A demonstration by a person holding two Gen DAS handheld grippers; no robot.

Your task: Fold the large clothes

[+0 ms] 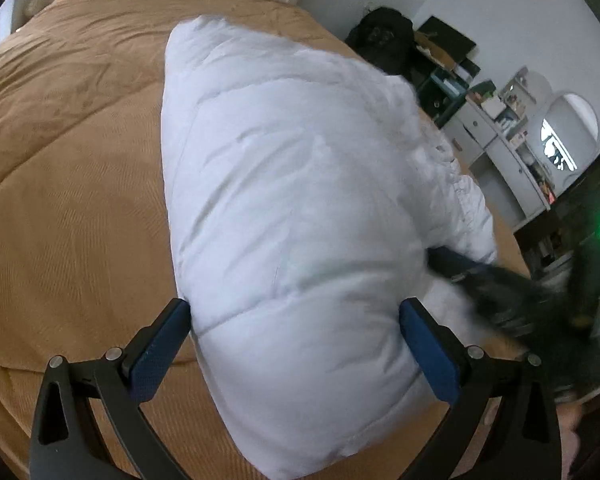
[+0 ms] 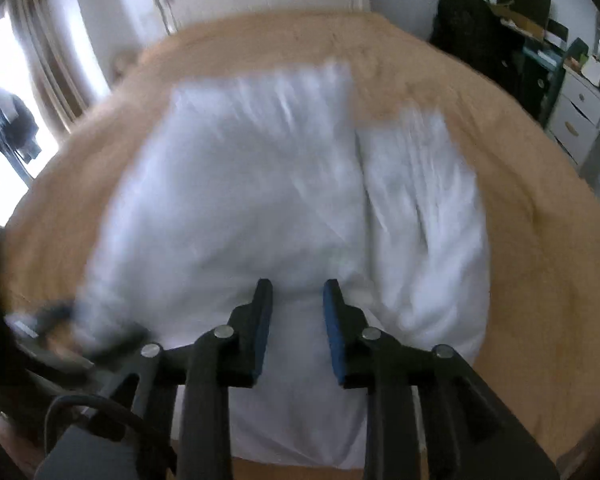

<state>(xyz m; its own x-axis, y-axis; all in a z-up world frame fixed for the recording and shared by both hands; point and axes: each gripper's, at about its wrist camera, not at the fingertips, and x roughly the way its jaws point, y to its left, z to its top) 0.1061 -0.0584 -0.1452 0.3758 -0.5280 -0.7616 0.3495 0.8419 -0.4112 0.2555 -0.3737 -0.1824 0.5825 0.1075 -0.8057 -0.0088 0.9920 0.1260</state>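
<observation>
A white puffy jacket [image 1: 292, 208] lies folded on a tan bedspread [image 1: 68, 160]. My left gripper [image 1: 296, 320] is wide open, its blue-padded fingers [image 1: 160, 344] straddling the jacket's near end. In the right wrist view the jacket [image 2: 260, 200] is blurred by motion. My right gripper [image 2: 296, 300] is partly open over the jacket's near edge, nothing between its pads. The right gripper also shows in the left wrist view [image 1: 500, 292], blurred, against the jacket's right side. The left gripper shows blurred at the left of the right wrist view [image 2: 60, 320].
The bedspread [image 2: 520, 200] covers a wide bed. A black bag [image 1: 384, 40] sits past the bed's far right corner. White drawers and shelves [image 1: 512, 136] stand along the right wall. A window with curtains [image 2: 28, 80] is at the left.
</observation>
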